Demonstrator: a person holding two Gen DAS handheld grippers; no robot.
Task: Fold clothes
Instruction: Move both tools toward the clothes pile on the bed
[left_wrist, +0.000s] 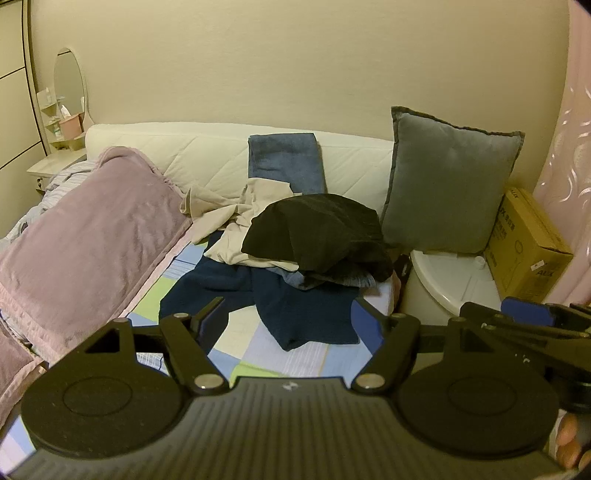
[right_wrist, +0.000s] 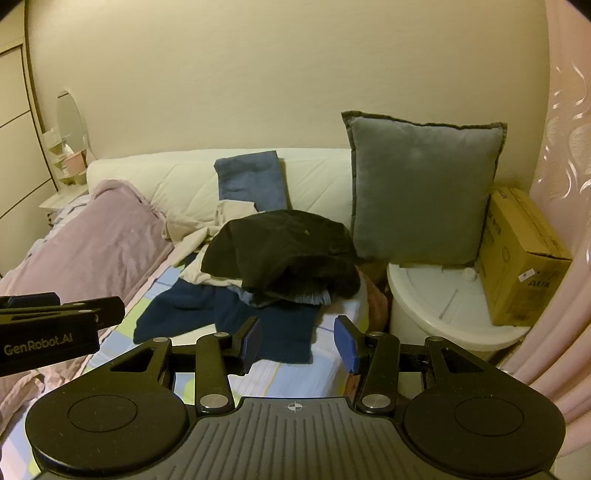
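Observation:
A pile of clothes lies on the patchwork bed sheet (left_wrist: 258, 354) ahead of both grippers. A black garment (left_wrist: 317, 232) (right_wrist: 284, 247) tops the pile. Under it are a crumpled beige garment (left_wrist: 232, 221) (right_wrist: 207, 229) and a spread navy garment (left_wrist: 295, 310) (right_wrist: 229, 317). My left gripper (left_wrist: 288, 317) hovers open above the navy garment's near edge, holding nothing. My right gripper (right_wrist: 299, 343) is also open and empty, just short of the same garment's near right corner. Each gripper shows at the edge of the other's view.
A blue-grey towel (left_wrist: 284, 162) hangs over the white quilted headboard (left_wrist: 207, 151). A grey cushion (left_wrist: 450, 181) leans at the right, above a white round bin (left_wrist: 443, 288) and a cardboard box (left_wrist: 528, 243). A pink blanket (left_wrist: 85, 243) covers the bed's left side. A pink curtain (right_wrist: 561, 184) hangs at the right.

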